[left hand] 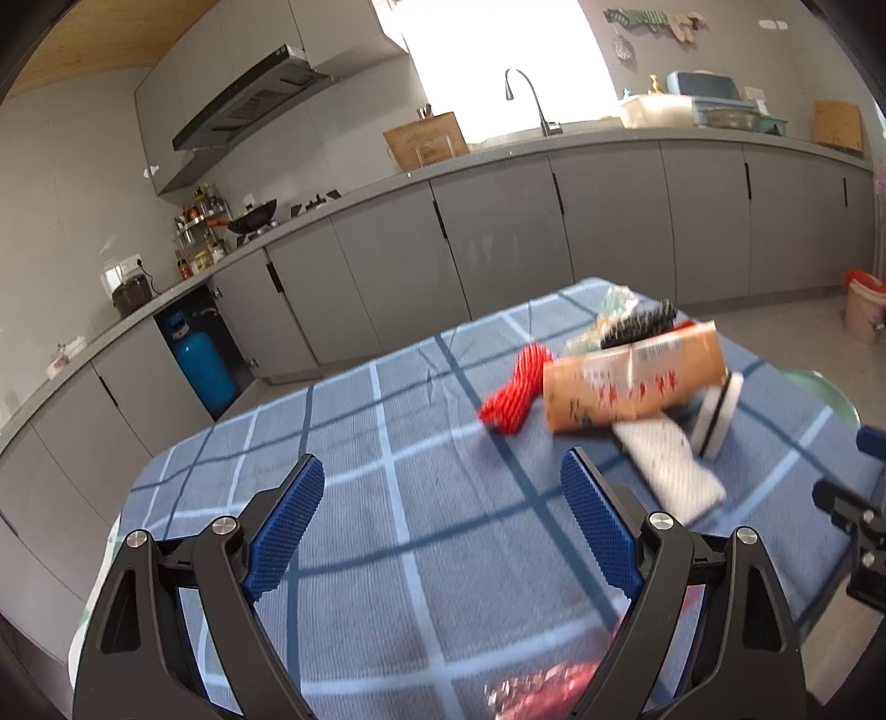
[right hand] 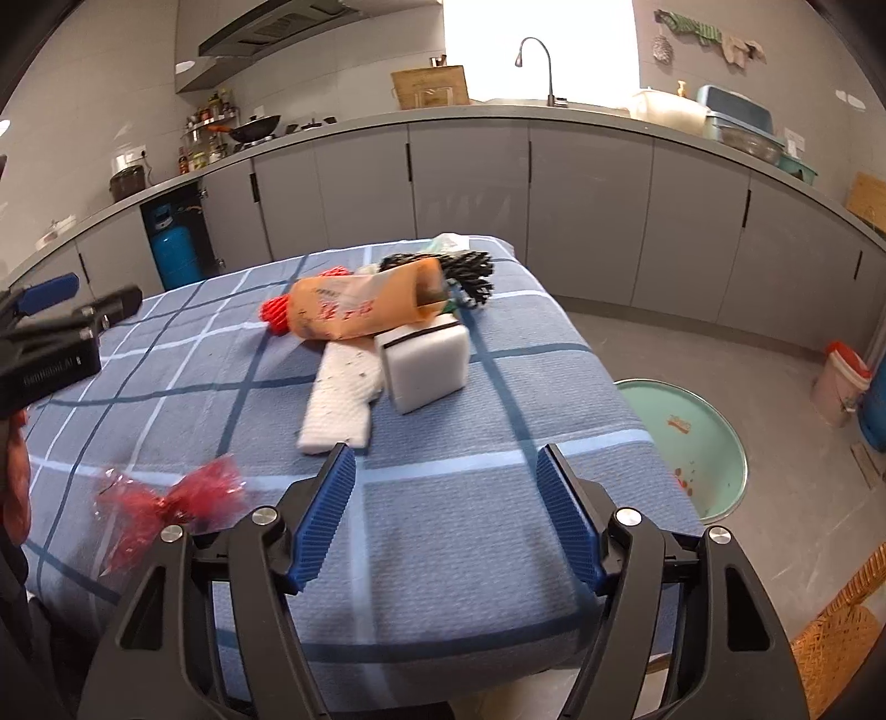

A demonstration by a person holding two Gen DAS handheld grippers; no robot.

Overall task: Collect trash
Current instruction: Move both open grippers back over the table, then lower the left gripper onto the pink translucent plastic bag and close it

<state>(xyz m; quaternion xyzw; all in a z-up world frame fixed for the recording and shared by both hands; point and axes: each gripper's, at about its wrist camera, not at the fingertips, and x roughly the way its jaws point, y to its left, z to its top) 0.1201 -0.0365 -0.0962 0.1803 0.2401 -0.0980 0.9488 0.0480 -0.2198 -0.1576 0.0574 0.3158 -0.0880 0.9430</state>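
Reading "GenRobot.AI" on left claw point(right hand: 72, 304); bag point(right hand: 365, 304) print blurred.

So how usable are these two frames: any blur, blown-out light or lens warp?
Left wrist: the window is blown out white, the orange tube is motion-smeared, and the counter bows from fisheye. Right wrist: the window is blown out too, and the red wrapper is smeared.

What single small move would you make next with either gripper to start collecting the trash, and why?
Probably ease the right gripper forward and left to the crumpled red wrapper. Both grippers are open and empty, and that wrapper lies alone at the near edge of the table, apart from the pile, so it looks the easiest first pick.
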